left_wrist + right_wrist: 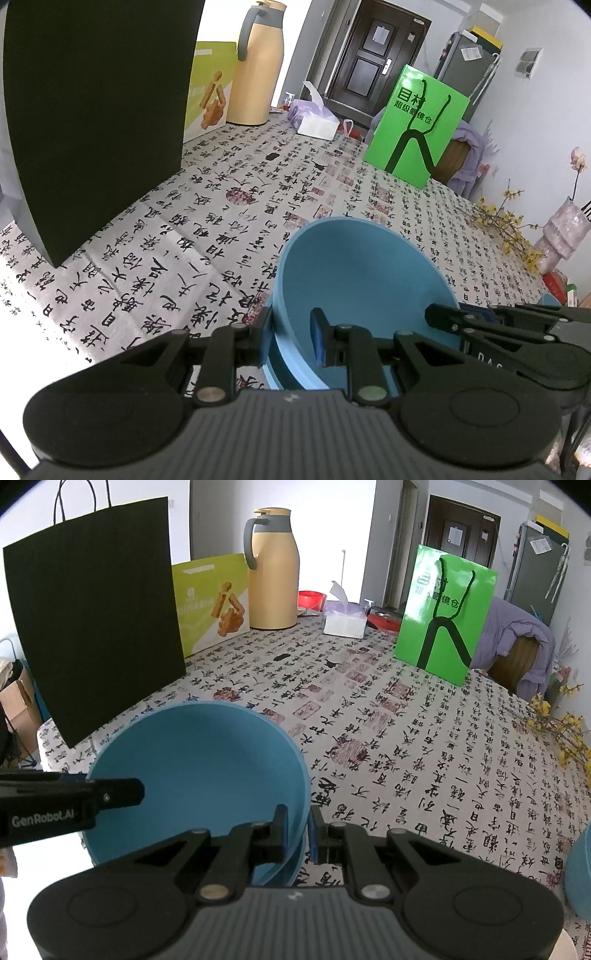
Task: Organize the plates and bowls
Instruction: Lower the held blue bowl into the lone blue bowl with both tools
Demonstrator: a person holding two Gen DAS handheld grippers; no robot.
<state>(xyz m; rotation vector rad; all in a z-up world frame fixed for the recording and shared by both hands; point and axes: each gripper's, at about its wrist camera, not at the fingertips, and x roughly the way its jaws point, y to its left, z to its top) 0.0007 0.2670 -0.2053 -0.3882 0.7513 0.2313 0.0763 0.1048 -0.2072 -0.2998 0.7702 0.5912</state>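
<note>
A blue bowl (362,266) is held tilted just over the calligraphy tablecloth (207,229), and a second blue rim shows right under it. My left gripper (291,332) is shut on the bowl's near-left rim, one finger inside and one outside. In the right wrist view, the same bowl (199,760) fills the lower left. My right gripper (299,823) is shut on its right rim. Each gripper shows in the other's view: the right gripper (436,317) at the bowl's right edge, the left gripper (136,792) at its left edge.
A black paper bag (96,620) stands at the left, a green bag (443,616) at the back right. A tan thermos (273,572), a yellow-green box (210,602) and a tissue box (343,620) line the far edge. Another blue dish (580,871) sits at the right, yellow flowers (561,727) beyond.
</note>
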